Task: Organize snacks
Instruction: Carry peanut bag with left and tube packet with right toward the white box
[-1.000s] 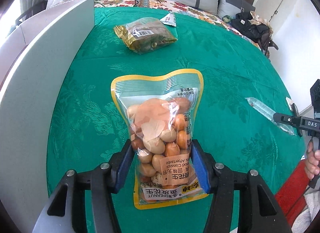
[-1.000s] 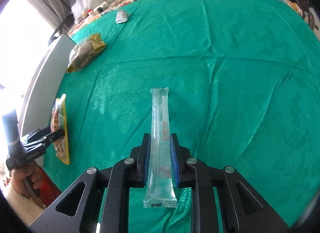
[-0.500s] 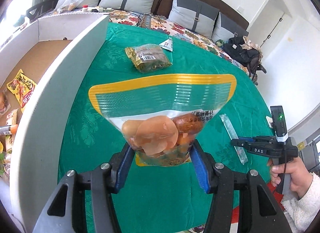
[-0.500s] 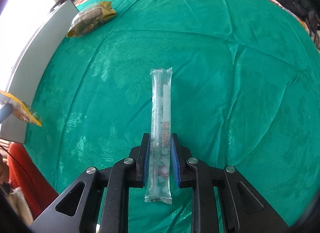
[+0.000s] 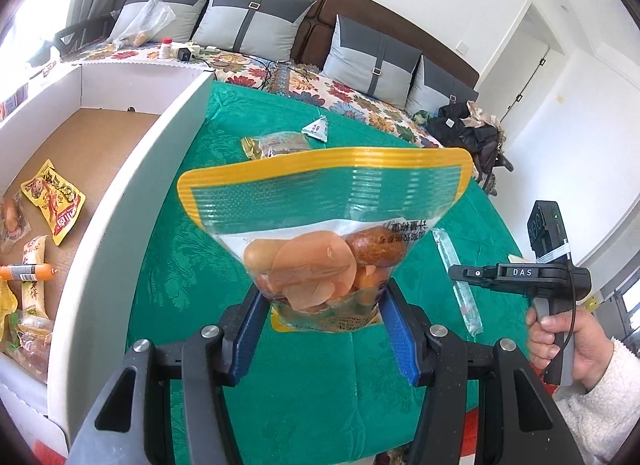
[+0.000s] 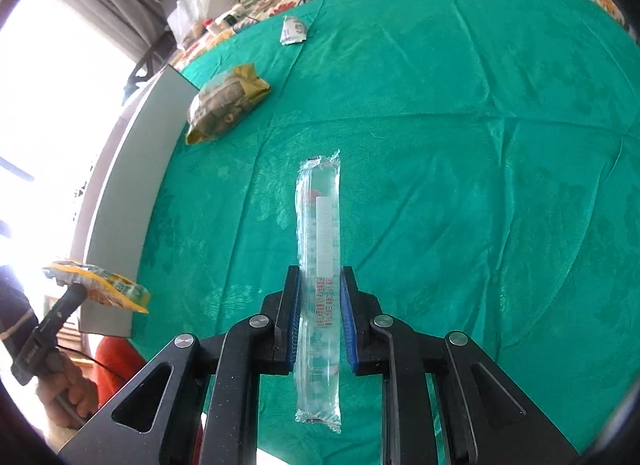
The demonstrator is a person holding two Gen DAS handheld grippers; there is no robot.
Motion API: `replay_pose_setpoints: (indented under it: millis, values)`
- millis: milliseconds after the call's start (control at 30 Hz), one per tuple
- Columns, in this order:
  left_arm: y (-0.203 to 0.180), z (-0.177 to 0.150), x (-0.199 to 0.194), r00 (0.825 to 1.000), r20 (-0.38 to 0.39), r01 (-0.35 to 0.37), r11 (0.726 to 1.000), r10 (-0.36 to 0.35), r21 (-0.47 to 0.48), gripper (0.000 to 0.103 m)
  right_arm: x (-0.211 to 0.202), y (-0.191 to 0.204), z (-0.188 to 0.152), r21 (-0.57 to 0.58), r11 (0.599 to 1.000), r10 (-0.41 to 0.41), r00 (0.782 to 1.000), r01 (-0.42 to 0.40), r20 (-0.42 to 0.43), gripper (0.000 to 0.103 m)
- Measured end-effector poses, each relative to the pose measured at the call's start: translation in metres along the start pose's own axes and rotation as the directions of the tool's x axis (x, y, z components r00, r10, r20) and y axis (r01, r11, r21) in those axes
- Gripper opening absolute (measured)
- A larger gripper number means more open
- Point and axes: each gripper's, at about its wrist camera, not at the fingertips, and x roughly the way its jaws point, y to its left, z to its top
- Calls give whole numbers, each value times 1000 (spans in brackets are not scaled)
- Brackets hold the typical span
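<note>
The left claw [image 5: 320, 319] clamps the lower part of the peanut bag [image 5: 324, 221] between its blue pads and has lifted it clear of the green cloth [image 5: 192, 265]; a second ago the bag lay flat on that cloth. The bag now hangs in the air just beside the white wall of the snack box [image 5: 132, 193], and more of the box's inside shows than before, with several packets on its brown floor. The right claw [image 6: 320, 317] sits nearly closed around the clear stick packet [image 6: 320, 265]. Its jaws have just been closing, with the packet between them and the pads against its sides. The packet's far end has come up off the cloth. Farther from the box than the bag, the gold-edged snack pack [image 6: 224, 109] and small white sachet [image 6: 294, 29] lie as before.
</note>
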Motion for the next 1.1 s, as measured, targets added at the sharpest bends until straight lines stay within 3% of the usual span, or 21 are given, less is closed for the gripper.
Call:
replay_pose_setpoints:
  millis: [100, 267, 533, 667, 833, 900, 933, 967, 1000, 1067, 1100]
  values:
    - [-3, 4, -16, 999, 36, 29, 1000, -28, -8, 55, -5, 12, 2, 30, 997, 71, 997, -71, 9, 19]
    - [-3, 16, -58, 991, 120, 60, 998, -59, -6, 55, -18, 66, 5, -25, 987, 160, 987, -160, 32, 19]
    - [51, 39, -139, 974, 227, 25, 997, -8, -71, 55, -13, 199, 30, -188, 935, 311, 950, -300, 33, 19]
    - [99, 50, -162, 971, 219, -77, 991, 100, -112, 55, -3, 276, 39, -272, 898, 361, 932, -346, 8, 19]
    - [160, 52, -158, 970, 127, -187, 968, 209, -165, 56, 34, 349, 38, -349, 863, 381, 924, -366, -28, 19]
    - [181, 50, -143, 958, 53, -271, 948, 283, -169, 58, 54, 368, 36, -374, 863, 358, 934, -340, -24, 20]
    - [190, 47, -133, 942, 13, -327, 929, 334, -171, 60, 64, 375, 34, -392, 865, 334, 943, -311, -12, 21]
    - [200, 43, -125, 926, -17, -375, 911, 378, -174, 63, 71, 379, 33, -417, 867, 301, 954, -273, 3, 28]
    - [208, 39, -118, 911, -40, -410, 895, 410, -174, 67, 77, 381, 31, -441, 867, 268, 963, -234, 16, 47]
    - [218, 29, -111, 883, -61, -468, 864, 465, -186, 72, 76, 374, 27, -462, 870, 226, 972, -173, 60, 69]
    - [220, 23, -109, 876, -62, -480, 854, 478, -200, 79, 74, 365, 24, -472, 869, 215, 973, -150, 86, 72]
